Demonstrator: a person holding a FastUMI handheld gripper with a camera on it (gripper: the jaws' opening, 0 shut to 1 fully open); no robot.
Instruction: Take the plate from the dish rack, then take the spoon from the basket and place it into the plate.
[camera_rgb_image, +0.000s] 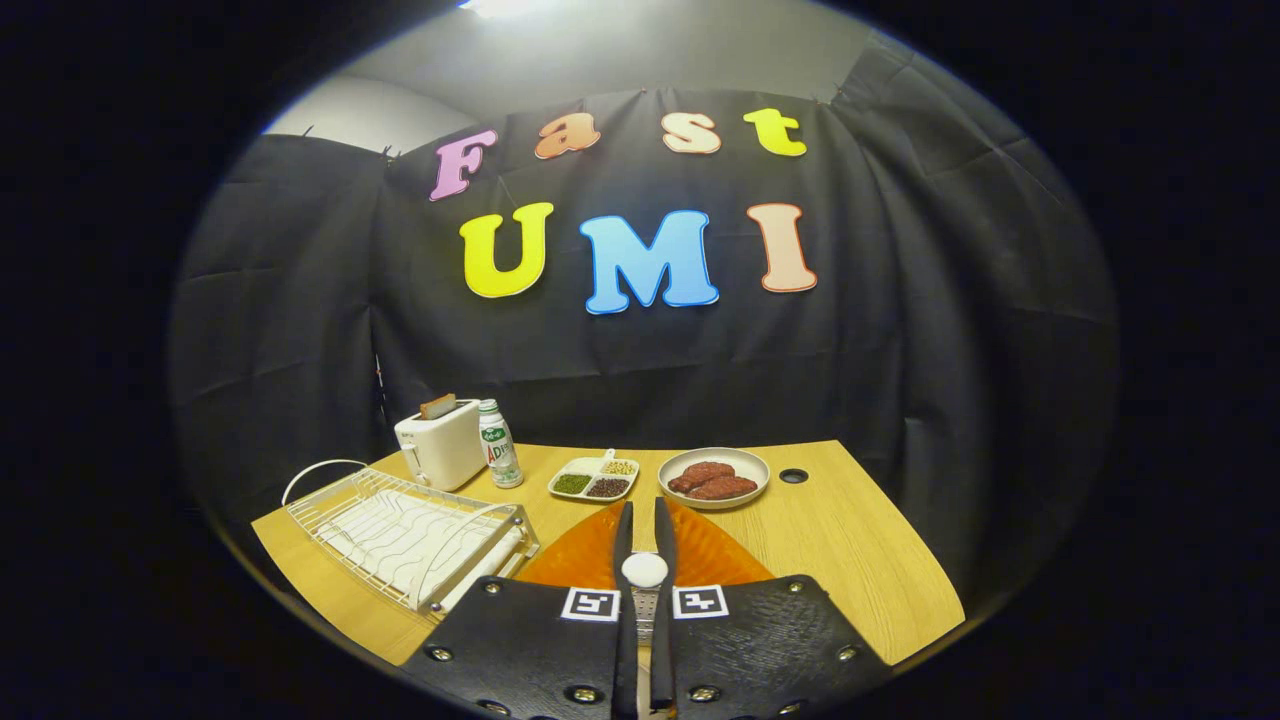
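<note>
An orange ribbed plate (590, 555) lies flat on the wooden table, right under my fingers and just right of the dish rack (410, 535). My gripper (644, 506) hovers over the plate with its two fingers nearly together. They are shut on a spoon (645, 572), which shows as a white rounded end between the fingers with a slotted metal part behind it. The rest of the spoon is hidden by the gripper body. The white wire dish rack holds no dishes.
At the back left a white toaster (440, 445) stands with a small bottle (497, 445) beside it. Beyond the plate sit a divided dish of beans (595, 478) and a bowl of brown meat pieces (713, 477). A cable hole (793, 476) lies right of the bowl.
</note>
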